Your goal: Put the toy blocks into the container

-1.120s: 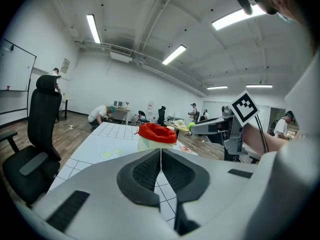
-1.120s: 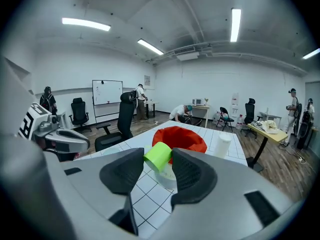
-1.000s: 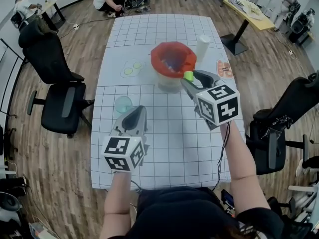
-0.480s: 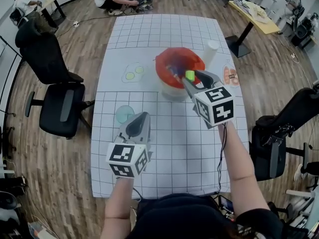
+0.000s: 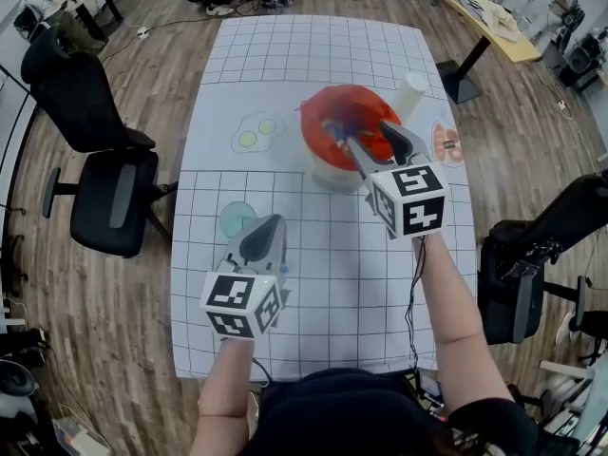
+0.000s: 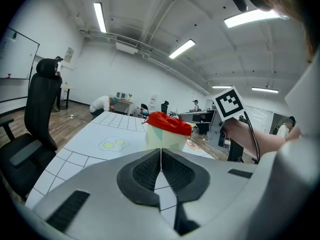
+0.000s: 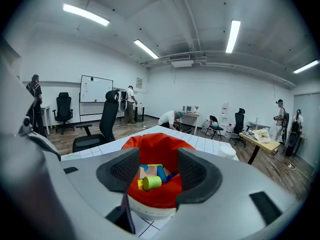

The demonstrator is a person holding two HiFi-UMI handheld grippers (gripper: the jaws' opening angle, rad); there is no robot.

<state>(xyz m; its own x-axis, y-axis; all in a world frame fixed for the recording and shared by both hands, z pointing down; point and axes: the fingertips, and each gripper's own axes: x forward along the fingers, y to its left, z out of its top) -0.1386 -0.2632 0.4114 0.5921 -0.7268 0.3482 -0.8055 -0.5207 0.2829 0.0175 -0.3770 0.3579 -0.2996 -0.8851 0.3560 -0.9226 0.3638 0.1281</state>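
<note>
A white container lined in red (image 5: pixel 321 112) stands mid-table, and the left gripper view shows it too (image 6: pixel 167 134). My right gripper (image 5: pixel 366 137) hovers over its mouth with its jaws opening. In the right gripper view, this gripper (image 7: pixel 159 166) looks down into the container (image 7: pixel 150 204). A green cylinder block (image 7: pixel 151 182) lies there among blue, tan and yellow blocks, free of the pads. My left gripper (image 5: pixel 269 224) rests low over the near table, shut and empty (image 6: pixel 161 159).
On the gridded table (image 5: pixel 313 55) are a white cup (image 5: pixel 410 93) right of the container, a fried-egg toy (image 5: pixel 255 133) to its left, a teal disc (image 5: pixel 236 218) by my left gripper and an orange-printed disc (image 5: pixel 446 145). Office chairs (image 5: pixel 104 188) (image 5: pixel 541 255) flank the table.
My right gripper carried the green block forward over the container and widened its jaws; the block has left them and lies inside. The left gripper stayed about where it was.
</note>
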